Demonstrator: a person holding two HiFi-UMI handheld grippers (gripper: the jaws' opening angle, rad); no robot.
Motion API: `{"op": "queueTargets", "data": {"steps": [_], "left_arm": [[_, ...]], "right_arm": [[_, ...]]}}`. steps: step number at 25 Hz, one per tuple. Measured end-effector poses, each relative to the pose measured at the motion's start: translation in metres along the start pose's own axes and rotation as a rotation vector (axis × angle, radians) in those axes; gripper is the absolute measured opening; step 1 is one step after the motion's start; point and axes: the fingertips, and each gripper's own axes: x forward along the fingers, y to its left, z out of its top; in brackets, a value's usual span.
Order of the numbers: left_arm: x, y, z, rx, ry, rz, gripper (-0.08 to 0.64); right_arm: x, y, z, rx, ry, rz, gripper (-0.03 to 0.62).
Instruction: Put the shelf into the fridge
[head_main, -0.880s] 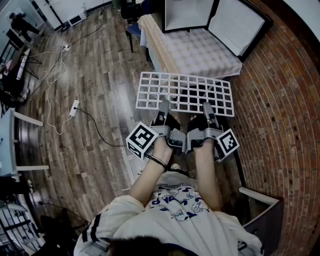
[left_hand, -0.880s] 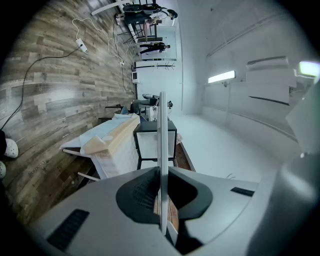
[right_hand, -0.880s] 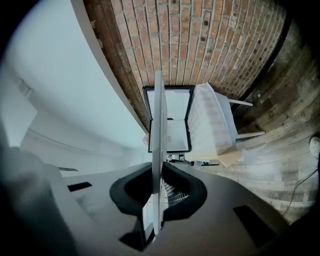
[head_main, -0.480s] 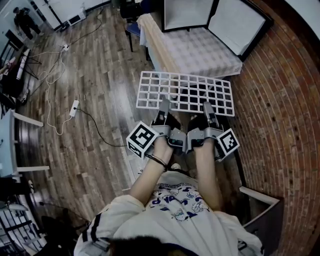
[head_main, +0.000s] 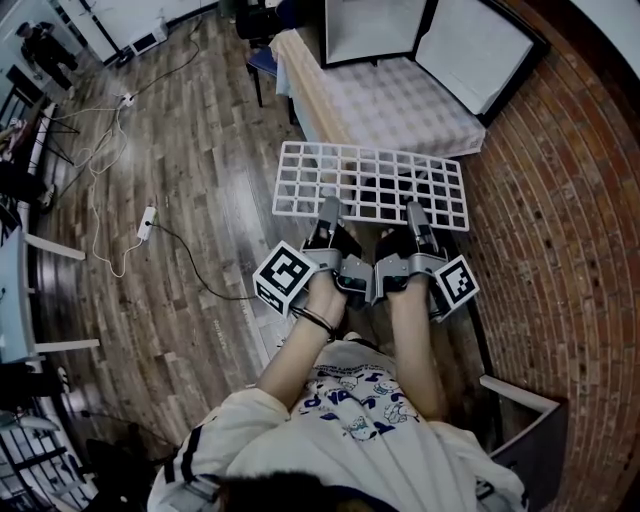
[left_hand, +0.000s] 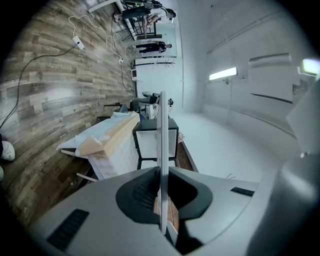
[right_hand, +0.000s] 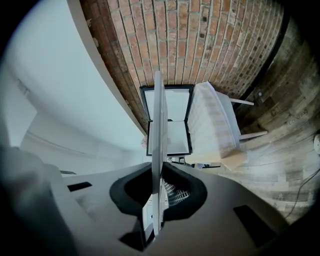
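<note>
The shelf (head_main: 370, 185) is a white-coated wire grid, smooth and matt. The floor (head_main: 190, 160) is plank wood with visible grain and a soft sheen. The wall (head_main: 560, 220) is rough red brick. A checked cloth (head_main: 400, 105) looks soft and matt. The left gripper (head_main: 327, 208) and right gripper (head_main: 413, 212) have matt grey plastic shells.

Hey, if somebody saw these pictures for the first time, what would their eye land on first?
First, the white wire shelf, held out flat over the wooden floor with the left gripper and the right gripper both clamped on its near edge. Next, the red brick wall curving down the right side, and the black-framed fridge standing open at the top, beyond the cloth-covered table.
</note>
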Motion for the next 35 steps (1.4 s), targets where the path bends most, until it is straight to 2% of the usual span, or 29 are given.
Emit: {"op": "queueTargets", "data": {"steps": [17, 29, 35], "left_arm": [[0.060, 0.010, 0.026, -0.008, 0.069, 0.004, 0.040], [0.123, 0.016, 0.023, -0.013, 0.047, 0.017, 0.038], [0.182, 0.017, 0.011, -0.005, 0.014, 0.023, 0.038]], "right_arm": [[0.057, -0.008, 0.003, -0.020, -0.053, -0.006, 0.048], [0.115, -0.014, 0.034, -0.010, -0.029, -0.016, 0.048], [0.167, -0.018, 0.073, -0.004, 0.007, -0.019, 0.048]]}}
